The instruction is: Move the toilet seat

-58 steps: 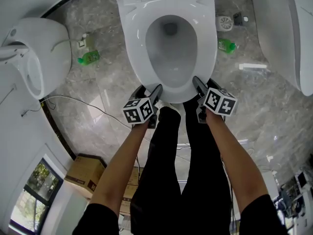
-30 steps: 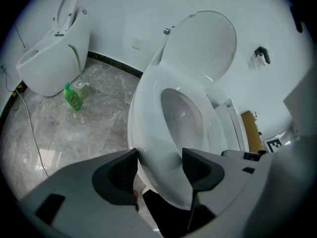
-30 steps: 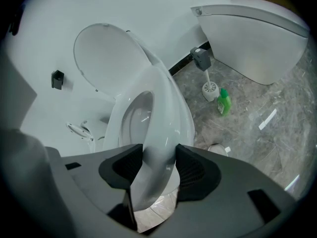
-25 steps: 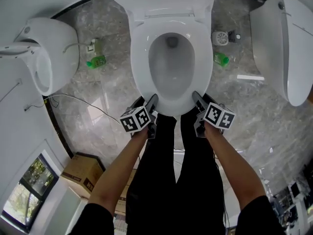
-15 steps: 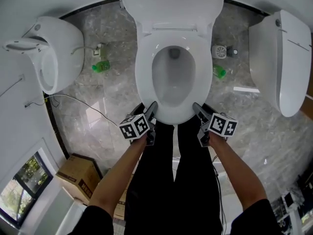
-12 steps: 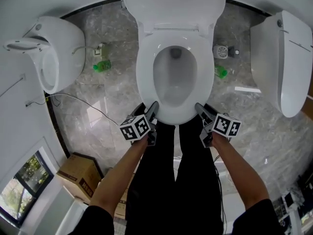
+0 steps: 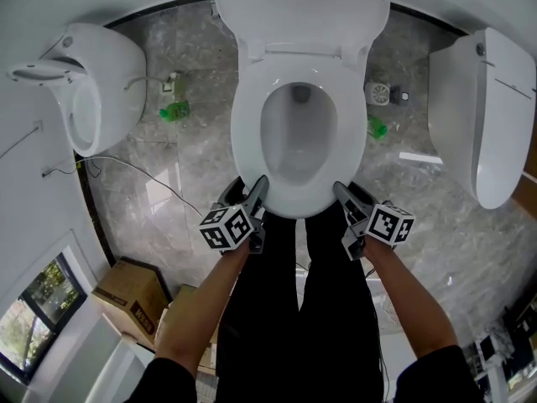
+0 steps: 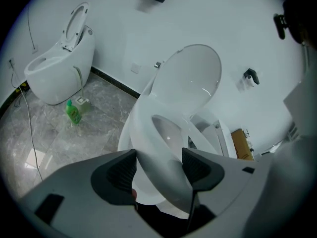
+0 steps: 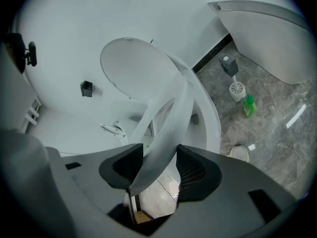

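Toilet seat [image 7: 247, 133]: we hold its front rim raised off the bowl [image 9: 215, 123], tilted, well short of the upright lid [image 7: 302, 7]. We judge the lift begun, with the swing up to the lid left to do. Left gripper [image 7: 258, 190] and right gripper [image 7: 341, 193]: each clenched on that rim, one on either side. Floor [image 7: 193, 166]: glossy grey marble. Room: white walls, a second toilet [image 7: 92, 82], a third toilet [image 7: 482, 116], a green bottle [image 7: 174, 110], a cardboard box [image 7: 126, 288].

Bathroom-fixture showroom (seemingly), three toilets [image 7: 298, 99] side by side, grey marble floor [image 7: 193, 162]
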### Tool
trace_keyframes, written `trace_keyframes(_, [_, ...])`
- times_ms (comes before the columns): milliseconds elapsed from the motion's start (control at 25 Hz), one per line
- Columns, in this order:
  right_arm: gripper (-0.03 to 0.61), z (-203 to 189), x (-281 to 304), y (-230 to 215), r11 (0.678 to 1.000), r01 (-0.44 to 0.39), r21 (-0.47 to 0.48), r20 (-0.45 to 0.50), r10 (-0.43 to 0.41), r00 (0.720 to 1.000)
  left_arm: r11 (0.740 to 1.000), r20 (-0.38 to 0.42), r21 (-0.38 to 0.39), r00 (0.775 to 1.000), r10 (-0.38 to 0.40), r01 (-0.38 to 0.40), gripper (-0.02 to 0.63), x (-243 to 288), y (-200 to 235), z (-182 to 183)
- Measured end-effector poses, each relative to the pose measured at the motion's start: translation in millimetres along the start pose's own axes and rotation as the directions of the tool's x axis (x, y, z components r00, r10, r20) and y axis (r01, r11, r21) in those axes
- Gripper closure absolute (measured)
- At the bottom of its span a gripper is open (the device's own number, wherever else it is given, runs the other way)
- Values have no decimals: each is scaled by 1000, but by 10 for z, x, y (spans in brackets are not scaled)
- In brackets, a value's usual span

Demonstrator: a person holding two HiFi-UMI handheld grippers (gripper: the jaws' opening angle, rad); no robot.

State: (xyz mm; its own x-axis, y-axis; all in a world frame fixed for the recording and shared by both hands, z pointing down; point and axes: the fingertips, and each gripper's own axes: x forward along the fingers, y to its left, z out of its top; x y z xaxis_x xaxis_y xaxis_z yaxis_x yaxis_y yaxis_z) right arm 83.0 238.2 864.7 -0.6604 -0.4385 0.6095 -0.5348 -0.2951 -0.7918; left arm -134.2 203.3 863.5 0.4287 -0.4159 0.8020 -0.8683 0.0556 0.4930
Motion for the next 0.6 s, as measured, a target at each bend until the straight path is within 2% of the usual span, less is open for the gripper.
trace_keyframes(160, [354,45,-25,76,1000,-23,-9,-16,23,1000,1000,17,-15,1000,2,-2,327,-37,-38,74])
trace_keyframes(360, [348,145,-81,210,996,-85,-4,14,85,996,999,47,-36,999,-4,6,327,-101,-115,215])
trace_keyframes(600, [345,210,-152,340,994,-109,-10,0,109,994,999,62,-44,998,6,-4,319,-180,-212,317])
